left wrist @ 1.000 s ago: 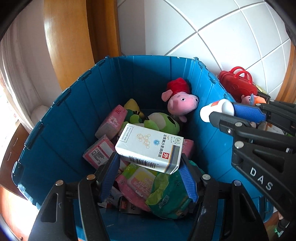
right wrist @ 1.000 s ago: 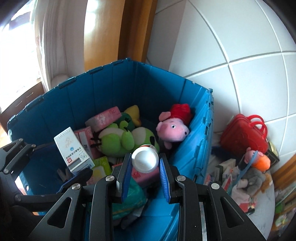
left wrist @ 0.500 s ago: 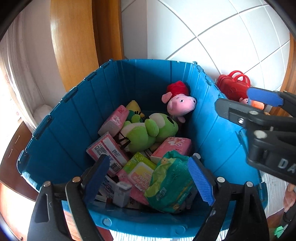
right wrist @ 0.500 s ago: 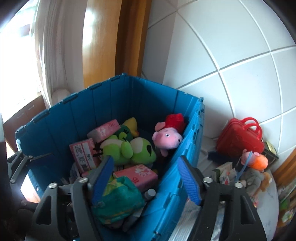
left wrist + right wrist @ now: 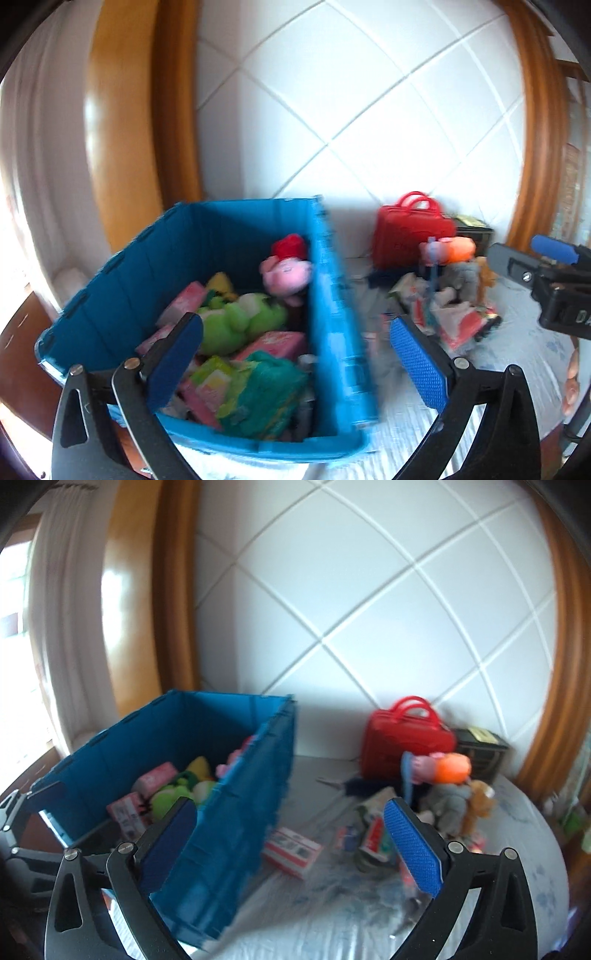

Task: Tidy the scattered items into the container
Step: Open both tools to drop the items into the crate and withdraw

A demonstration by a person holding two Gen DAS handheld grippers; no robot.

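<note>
The blue crate (image 5: 332, 314) (image 5: 243, 794) stands on the left and holds a pink pig plush (image 5: 286, 271), a green frog plush (image 5: 240, 321), pink boxes and a green bag (image 5: 266, 391). My left gripper (image 5: 295, 362) is open and empty, above the crate's near right wall. My right gripper (image 5: 291, 845) is open and empty, over the crate's right wall and the bed. Scattered items lie right of the crate: a red toy case (image 5: 406, 738), a pig doll in orange (image 5: 439, 768), grey and brown plush (image 5: 458, 805), and small boxes (image 5: 291, 849).
The items lie on a white bed sheet (image 5: 332, 915). A white padded headboard (image 5: 369, 609) with a wooden frame rises behind. A dark box (image 5: 480, 746) sits by the red case. A curtain and window are at the far left.
Both grippers let go of their loads, a white box and a white bottle, into the crate, opened, then pulled back and swung right toward the scattered pile.
</note>
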